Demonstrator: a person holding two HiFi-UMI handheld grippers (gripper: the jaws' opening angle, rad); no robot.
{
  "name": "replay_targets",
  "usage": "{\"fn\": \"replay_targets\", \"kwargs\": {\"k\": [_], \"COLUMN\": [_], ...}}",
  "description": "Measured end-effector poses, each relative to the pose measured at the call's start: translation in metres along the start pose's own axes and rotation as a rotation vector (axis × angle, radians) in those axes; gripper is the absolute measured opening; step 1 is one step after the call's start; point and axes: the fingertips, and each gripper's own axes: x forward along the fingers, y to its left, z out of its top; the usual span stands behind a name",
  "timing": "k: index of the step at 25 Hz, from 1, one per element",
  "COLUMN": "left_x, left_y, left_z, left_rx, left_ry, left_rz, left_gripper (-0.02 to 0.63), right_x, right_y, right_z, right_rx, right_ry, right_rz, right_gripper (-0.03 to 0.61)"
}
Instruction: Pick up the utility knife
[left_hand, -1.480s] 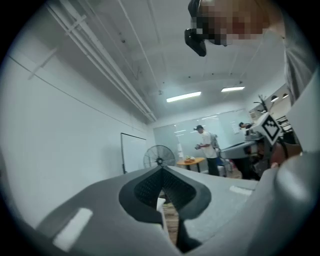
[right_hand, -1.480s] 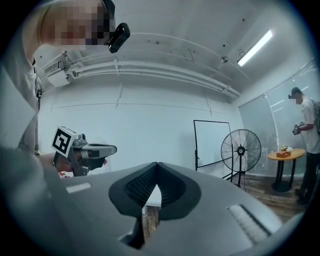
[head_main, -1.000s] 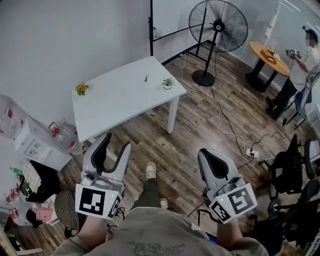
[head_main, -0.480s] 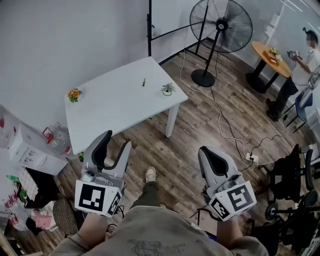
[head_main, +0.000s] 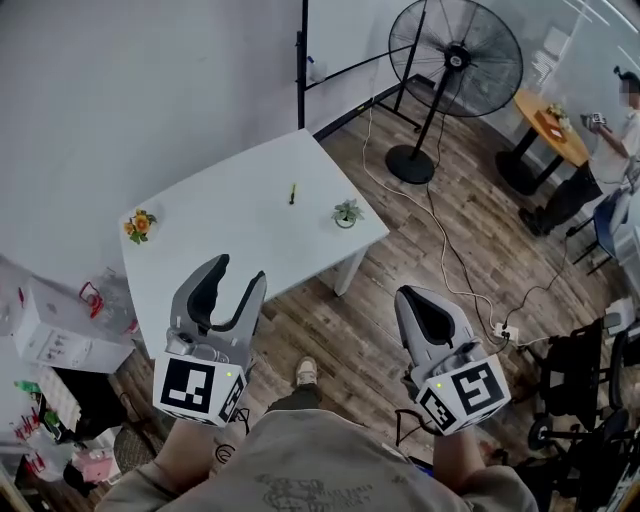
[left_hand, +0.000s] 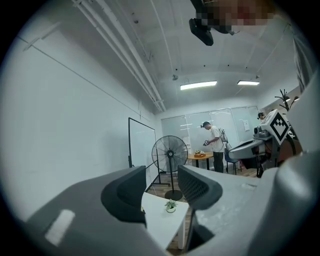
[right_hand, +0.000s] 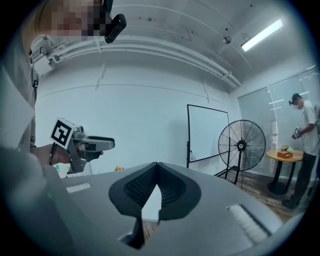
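A small dark green utility knife (head_main: 292, 193) lies on the white table (head_main: 220, 240), near its far middle. Both grippers hang in the air well short of the table, over the wooden floor. My left gripper (head_main: 238, 274) is open, nothing between its jaws; it points at the table's near edge. In the left gripper view the left gripper (left_hand: 159, 192) frames a corner of the white table (left_hand: 162, 222). My right gripper (head_main: 425, 297) is shut and empty; in the right gripper view the right gripper (right_hand: 156, 176) has its tips touching.
A small potted plant (head_main: 346, 213) stands near the table's right corner and orange flowers (head_main: 139, 224) near its left edge. A standing fan (head_main: 452, 60) and a cable (head_main: 450, 255) lie to the right. A person (head_main: 605, 140) stands by a round wooden table (head_main: 547, 124). Boxes clutter the left floor.
The table has come closer and lower in the head view as I moved toward it. Both grippers keep the same pose, left open and right shut.
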Motion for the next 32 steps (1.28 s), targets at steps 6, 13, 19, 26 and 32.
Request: {"fn": "replay_targets", "kwargs": {"k": [6,13,19,26,32], "left_x": [0.053,0.108,0.155,0.226,0.279], "left_y": [0.045,0.065,0.074,0.091,0.111], "left_z": [0.001,-0.013,-0.015,-0.019,-0.018], "left_rx": [0.016,0.005,0.016,0.011,-0.003], "left_ry": [-0.007,0.032,0.043,0.082,0.103], "left_rz": [-0.009,-0.032,-0.021,0.070,0.215], "left_gripper": [0.196,0.196,0.196,0.196,0.196], "right_x": [0.064,0.104,0.144,0.209,0.265], "right_y": [-0.024,-0.065,-0.108,-0.168,-0.227], "right_z": [0.014,0.006,0.006,0.008,0.020], "right_rx": [-0.028,-0.010,-0.001,0.000,-0.026], "right_ry": [-0.004,0.030,0.027,0.045,0.037], "right_rz": [-0.027,-0.054,-0.039,0.057,0.155], "right_gripper": [0.028,0.028,0.028,0.028,0.028]}}
